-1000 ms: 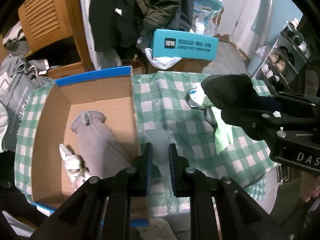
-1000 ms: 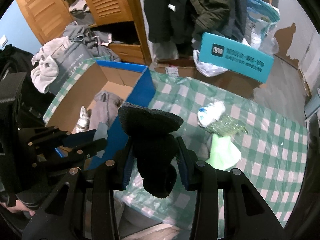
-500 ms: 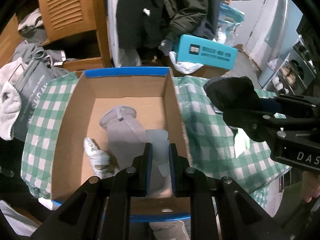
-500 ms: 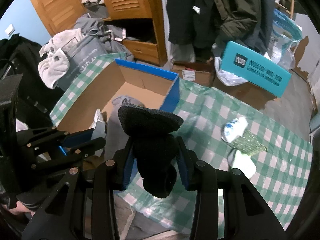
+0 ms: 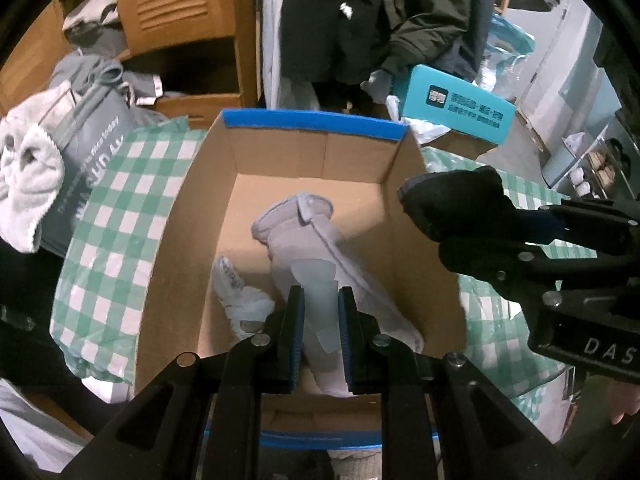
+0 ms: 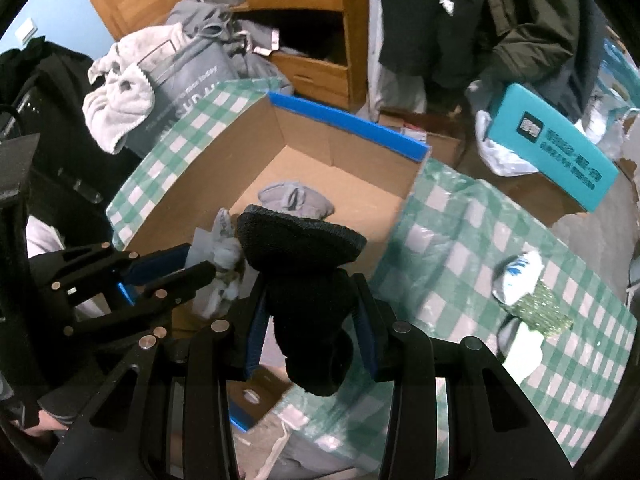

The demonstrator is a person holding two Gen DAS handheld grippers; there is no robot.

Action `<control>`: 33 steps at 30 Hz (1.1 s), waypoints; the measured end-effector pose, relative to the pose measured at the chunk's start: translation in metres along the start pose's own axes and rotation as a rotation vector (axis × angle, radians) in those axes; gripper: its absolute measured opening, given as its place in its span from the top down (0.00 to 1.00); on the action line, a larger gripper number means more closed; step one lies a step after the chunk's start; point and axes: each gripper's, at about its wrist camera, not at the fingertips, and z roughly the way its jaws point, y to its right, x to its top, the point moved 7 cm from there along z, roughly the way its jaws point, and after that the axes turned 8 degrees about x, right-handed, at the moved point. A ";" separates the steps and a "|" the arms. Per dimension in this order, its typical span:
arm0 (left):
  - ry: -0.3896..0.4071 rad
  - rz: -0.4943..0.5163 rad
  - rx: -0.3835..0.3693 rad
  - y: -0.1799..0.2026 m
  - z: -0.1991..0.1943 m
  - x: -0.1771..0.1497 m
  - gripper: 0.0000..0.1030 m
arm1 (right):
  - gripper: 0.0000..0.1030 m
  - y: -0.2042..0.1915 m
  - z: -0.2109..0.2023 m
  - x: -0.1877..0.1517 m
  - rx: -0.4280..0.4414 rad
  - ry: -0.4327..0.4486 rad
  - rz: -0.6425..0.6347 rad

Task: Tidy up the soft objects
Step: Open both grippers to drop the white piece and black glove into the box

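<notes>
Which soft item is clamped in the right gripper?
The black sock, clamped in the right gripper. The grey sock and white sock lie in the cardboard box.

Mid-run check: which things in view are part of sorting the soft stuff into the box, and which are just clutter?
Part of the job:
- cardboard box
- grey garment and pale sock inside it
- black sock in right tool
- translucent piece in left tool
- white-blue sock, green items on the tablecloth

Clutter:
- teal box
- hanging coats
- grey bag
</notes>
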 end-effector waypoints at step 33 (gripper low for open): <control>0.019 -0.004 0.049 -0.005 0.002 0.004 0.43 | 0.46 0.023 0.003 -0.011 -0.036 -0.017 0.055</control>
